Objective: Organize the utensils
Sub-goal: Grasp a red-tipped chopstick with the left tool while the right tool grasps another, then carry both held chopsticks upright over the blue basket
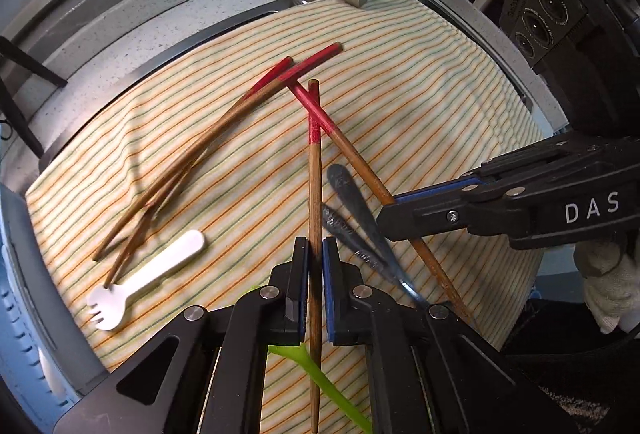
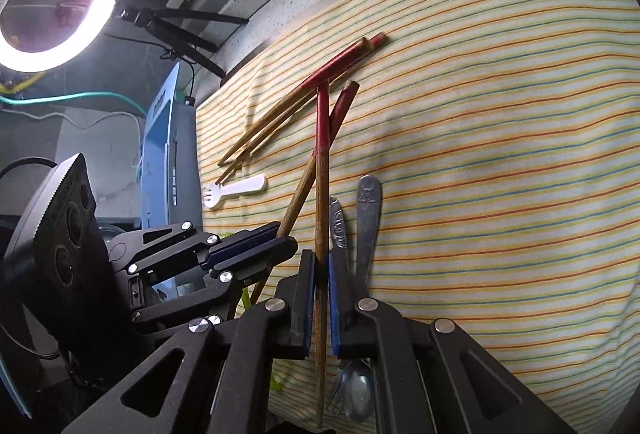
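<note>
Left wrist: my left gripper (image 1: 316,290) clenches a red-tipped chopstick (image 1: 315,170), white plastic fork (image 1: 148,276) lying off to its left | Right wrist: my right gripper (image 2: 322,298) clenches another chopstick (image 2: 322,194), metal spoon (image 2: 366,222) just right on striped cloth (image 2: 500,174).

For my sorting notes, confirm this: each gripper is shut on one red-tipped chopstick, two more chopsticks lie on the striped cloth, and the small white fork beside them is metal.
Wrong on the fork alone. The small white fork looks like plastic; the left wrist view shows it. The metal pieces are the two grey handles. The rest stands.
</note>
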`<state>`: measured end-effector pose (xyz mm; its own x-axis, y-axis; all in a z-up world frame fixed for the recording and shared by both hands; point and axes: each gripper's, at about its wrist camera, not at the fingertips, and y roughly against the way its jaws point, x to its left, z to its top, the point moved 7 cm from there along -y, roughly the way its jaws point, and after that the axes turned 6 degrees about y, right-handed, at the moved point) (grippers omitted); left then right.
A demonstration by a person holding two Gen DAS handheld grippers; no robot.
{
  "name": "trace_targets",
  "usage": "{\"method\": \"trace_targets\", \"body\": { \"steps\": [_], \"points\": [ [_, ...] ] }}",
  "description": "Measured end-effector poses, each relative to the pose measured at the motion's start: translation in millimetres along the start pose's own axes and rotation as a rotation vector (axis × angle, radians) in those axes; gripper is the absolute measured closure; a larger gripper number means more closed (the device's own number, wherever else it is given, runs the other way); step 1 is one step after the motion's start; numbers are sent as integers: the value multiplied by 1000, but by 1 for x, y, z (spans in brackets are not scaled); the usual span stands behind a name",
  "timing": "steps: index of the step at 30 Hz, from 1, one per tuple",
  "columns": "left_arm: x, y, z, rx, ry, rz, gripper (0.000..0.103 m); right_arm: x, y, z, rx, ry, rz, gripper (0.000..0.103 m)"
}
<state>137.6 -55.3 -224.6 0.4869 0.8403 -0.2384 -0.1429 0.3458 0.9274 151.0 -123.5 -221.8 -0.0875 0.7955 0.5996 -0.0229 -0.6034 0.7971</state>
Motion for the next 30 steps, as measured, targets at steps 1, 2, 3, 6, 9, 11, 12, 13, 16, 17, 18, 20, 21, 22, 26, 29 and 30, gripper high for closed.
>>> {"method": "trace_targets", "body": {
  "steps": [1,2,3,6,9,11,12,13,16,17,18,20,21,22,26,29,30],
  "points": [
    [3,1,1,-3,-2,-6,98,-3,2,0,0,-7,2,97],
    [-1,0,2,-6,-10,-5,98,-7,5,0,-3,-12,-2,97],
    [-4,0,4,-12,-16,-4,98,-10,8,-1,-7,-14,-9,97],
    [-6,2,7,-21,-22,-18,98,-21,20,0,-30,-25,-29,97],
    [-12,2,14,-37,-23,-27,98,-31,32,1,-52,-46,-33,97],
    [-13,5,20,-56,-4,-50,98,-36,40,2,-69,-52,-38,97],
    [-13,7,24,-71,7,-62,98,-37,44,2,-76,-52,-40,97],
    [-13,8,28,-82,20,-81,98,-38,47,3,-84,-50,-44,97],
    [-15,15,39,-120,57,-118,98,-39,55,7,-105,-52,-45,97],
    [-16,17,43,-132,60,-121,98,-39,58,8,-110,-52,-44,97],
    [-17,20,47,-145,61,-120,98,-39,60,8,-116,-51,-43,97],
    [-19,27,54,-171,59,-118,98,-36,67,11,-130,-39,-45,97],
    [-19,31,56,-184,60,-118,98,-35,69,12,-136,-32,-46,97],
    [-19,34,59,-192,60,-121,98,-33,73,13,-145,-24,-48,97],
    [-14,52,69,-258,86,-134,98,-28,85,21,-169,-3,-39,97],
    [-11,63,73,-291,97,-126,98,-22,93,26,-179,11,-34,97],
    [-10,67,75,-302,101,-127,98,-20,94,26,-181,16,-33,97]
  ]
}}
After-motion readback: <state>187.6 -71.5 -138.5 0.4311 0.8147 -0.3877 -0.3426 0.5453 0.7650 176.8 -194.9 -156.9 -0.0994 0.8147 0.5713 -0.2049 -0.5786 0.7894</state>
